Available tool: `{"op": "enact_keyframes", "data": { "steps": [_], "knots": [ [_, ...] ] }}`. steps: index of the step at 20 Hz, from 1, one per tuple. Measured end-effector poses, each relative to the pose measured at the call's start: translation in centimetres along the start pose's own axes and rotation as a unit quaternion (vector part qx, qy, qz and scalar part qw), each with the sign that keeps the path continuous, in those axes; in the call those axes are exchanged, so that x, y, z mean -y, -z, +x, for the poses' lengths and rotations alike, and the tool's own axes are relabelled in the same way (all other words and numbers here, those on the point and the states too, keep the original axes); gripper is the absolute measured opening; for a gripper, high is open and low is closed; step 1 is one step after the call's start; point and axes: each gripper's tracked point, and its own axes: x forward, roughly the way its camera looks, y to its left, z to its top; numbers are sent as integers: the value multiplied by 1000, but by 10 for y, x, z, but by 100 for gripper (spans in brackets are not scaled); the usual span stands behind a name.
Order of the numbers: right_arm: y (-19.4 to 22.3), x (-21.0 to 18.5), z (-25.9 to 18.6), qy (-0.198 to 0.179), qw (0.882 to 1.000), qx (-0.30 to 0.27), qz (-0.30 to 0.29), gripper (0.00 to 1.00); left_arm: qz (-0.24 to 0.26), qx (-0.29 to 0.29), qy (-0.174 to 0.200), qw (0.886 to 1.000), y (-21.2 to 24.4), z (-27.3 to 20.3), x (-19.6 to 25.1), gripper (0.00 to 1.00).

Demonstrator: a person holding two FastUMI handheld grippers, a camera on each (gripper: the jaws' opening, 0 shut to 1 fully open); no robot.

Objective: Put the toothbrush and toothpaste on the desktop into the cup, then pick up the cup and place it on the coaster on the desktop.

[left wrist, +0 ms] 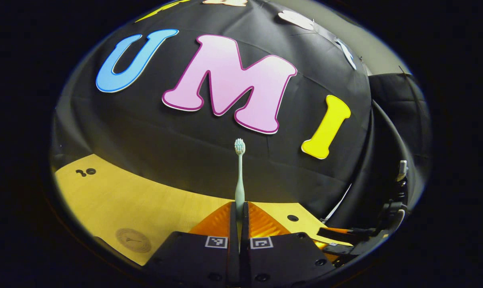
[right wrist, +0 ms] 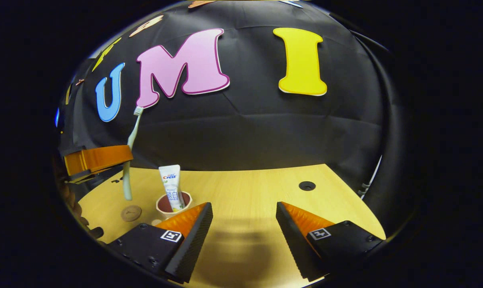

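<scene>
Wooden counter (right wrist: pixel 245 192), yellowish, and going left to right in the right gripper view: the left gripper (right wrist: pixel 99 159) hung up above the counter's left side with its orange fingers (right wrist: pixel 105 156) clamped on the pale toothbrush (right wrist: pixel 130 152). Brush stood close to upright, bristles up, handle tail dangling below the fingers. In the left gripper view the fingers were pressed flat together on the handle with the brush poking straight ahead.

Down on the counter under it sat the round coaster (right wrist: pixel 130 213), and just right of that the cup (right wrist: pixel 173 205) with the toothpaste (right wrist: pixel 171 187) already standing in it, cap end down. So toothpaste was done, brush wasn't.

Over on the near right, the right gripper (right wrist: pixel 243 224) had its fingers spread wide apart, holding nothing.

Key bit, I reckon: the cup lay below and a little right of the brush's tail, and the brush's long axis was already nearly vertical. So the left hand was the closer one, and it'd need to slide right and drop the tail into the cup beside the tube.
</scene>
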Motion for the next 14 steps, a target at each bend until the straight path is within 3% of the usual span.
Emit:
{"op": "enact_keyframes", "data": {
  "steps": [6, 14],
  "knots": [
    [23, -5, -15, -22, 999, -32, 0, 98, 29, 23, 15, 999, 27, 33, 1, 6],
    [37, -22, -12, -41, 998, -40, 4, 98, 65, 39, 19, 997, 48, 34, 2, 11]
  ]
}}
